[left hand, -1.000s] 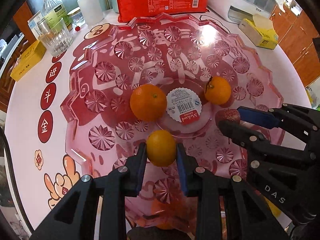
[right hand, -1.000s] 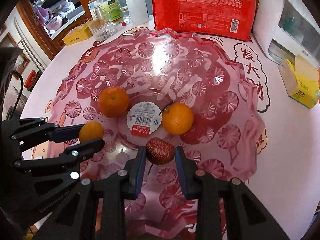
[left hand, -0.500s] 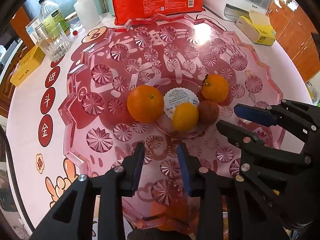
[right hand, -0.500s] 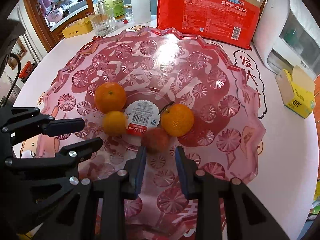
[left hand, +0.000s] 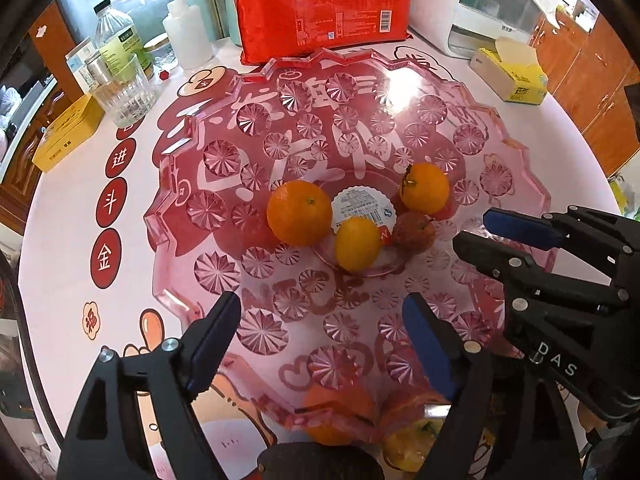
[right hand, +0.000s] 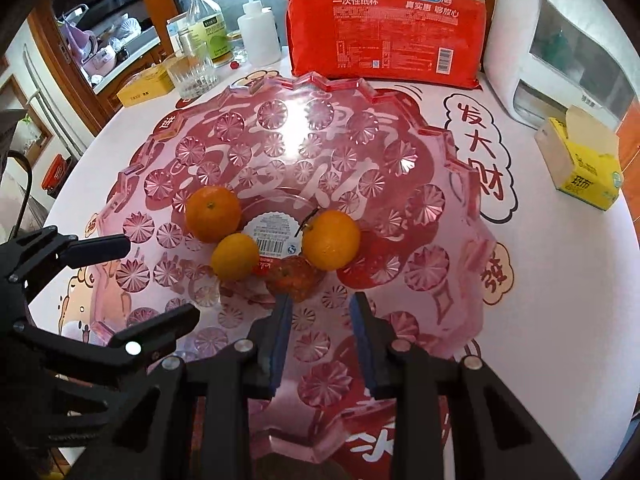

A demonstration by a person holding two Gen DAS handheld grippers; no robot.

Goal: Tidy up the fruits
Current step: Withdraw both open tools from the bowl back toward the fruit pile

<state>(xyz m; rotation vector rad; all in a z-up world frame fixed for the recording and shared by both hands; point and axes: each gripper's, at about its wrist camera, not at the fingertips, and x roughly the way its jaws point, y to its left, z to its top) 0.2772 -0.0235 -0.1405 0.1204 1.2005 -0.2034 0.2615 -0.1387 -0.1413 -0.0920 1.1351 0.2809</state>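
Left wrist view: the left gripper (left hand: 320, 316) hangs over the near, six o'clock slope of a wide pink plate (left hand: 208, 212), its black jaws with blue pads spreading apart and empty, only patterned plastic between them. The plate is translucent, moulded with cut starburst rosettes and a zigzag scalloped rim, and it rests on a white table (left hand: 64, 272) printed with red discs and cartoon figures. Reading from nine o'clock toward three across the plate's sunken centre: a large round orange (left hand: 299, 213) with dimpled peel, then a smaller smooth yellow-orange fruit (left hand: 357, 244) touching it and overlapping the round white barcode sticker (left hand: 362, 206), then a rough, dull-red lychee (left hand: 414, 228) just beside it, and at about one o'clock a stemmed tangerine (left hand: 425, 188). More fruit shows blurred through the rim at six o'clock. The right gripper (left hand: 470, 226) reaches in from three o'clock, its jaws drawn nearly together and released, gripping nothing, tips just short of the lychee. Beyond the plate at twelve o'clock stands a glossy red bag (left hand: 320, 4); at ten o'clock a ribbed drinking glass (left hand: 128, 96) and a yellow box (left hand: 68, 138); at two o'clock a yellow carton (left hand: 510, 76).
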